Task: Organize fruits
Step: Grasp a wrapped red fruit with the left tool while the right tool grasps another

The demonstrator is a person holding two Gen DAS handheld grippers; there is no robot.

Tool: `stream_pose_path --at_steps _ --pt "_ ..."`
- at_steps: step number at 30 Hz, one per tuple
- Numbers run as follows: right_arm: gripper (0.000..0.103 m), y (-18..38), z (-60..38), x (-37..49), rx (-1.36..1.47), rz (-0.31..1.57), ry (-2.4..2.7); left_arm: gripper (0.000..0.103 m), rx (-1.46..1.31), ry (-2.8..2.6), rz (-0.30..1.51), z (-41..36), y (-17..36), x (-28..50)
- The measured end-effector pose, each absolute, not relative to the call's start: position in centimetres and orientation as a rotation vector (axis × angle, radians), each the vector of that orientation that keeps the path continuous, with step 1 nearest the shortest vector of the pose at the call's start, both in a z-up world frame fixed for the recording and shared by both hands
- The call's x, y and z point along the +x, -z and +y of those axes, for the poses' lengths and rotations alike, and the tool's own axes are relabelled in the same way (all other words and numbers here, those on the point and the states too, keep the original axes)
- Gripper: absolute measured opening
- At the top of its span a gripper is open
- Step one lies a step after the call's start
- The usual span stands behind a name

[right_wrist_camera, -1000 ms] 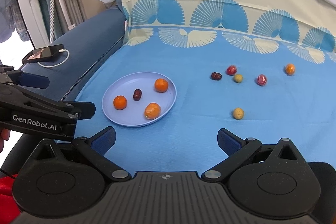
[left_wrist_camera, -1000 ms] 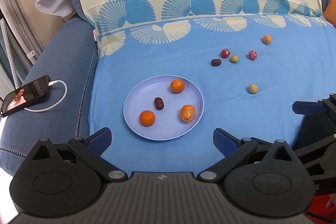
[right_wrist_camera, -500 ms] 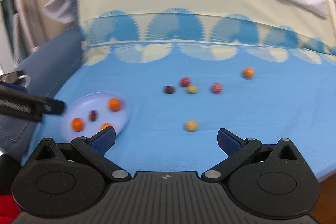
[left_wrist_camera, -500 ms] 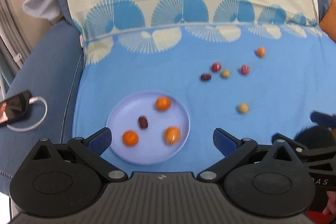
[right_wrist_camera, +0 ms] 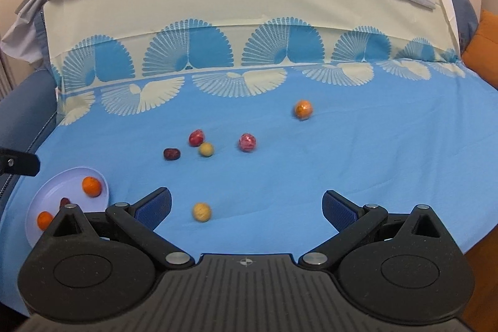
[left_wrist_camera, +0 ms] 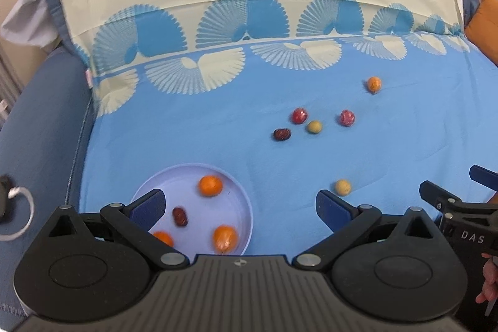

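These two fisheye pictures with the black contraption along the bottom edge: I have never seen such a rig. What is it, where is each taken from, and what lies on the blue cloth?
There is no robot. A person holds a pair of hand-operated tongs in each hand, and a camera on each looks forward along its two blue-tipped fingers. One picture is from the left tongs, the other from the right tongs. Both are open and hold nothing.

On the blue cloth a pale plate carries three orange fruits and one dark red one. Six small fruits lie loose: a nearer yellow fruit, a farther yellow fruit, two red ones, a dark red fruit and an orange fruit.
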State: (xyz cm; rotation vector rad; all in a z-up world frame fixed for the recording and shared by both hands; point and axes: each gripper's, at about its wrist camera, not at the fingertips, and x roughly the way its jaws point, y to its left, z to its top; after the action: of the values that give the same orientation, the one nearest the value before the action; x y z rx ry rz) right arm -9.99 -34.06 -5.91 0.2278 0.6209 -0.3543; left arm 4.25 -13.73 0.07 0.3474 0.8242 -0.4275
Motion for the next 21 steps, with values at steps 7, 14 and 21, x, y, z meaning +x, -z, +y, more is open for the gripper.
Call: stream_pose_path --at_steps 7,14,21 --pt "0.102 7.3 -35.6 -7.3 0.209 0.621 0.366 0.103 0.429 0.426 0.819 -17.4 1.9 7.4" --pt "0.102 9.5 -38.6 -3.8 0.226 0.631 0.425 0.103 0.447 0.469 0.841 -21.1 3.9 11.4" --pt "0.102 11.8 -42.1 0.6 0.286 0.631 0.466 0.103 0.462 0.555 0.920 -26.8 7.4 15.7"
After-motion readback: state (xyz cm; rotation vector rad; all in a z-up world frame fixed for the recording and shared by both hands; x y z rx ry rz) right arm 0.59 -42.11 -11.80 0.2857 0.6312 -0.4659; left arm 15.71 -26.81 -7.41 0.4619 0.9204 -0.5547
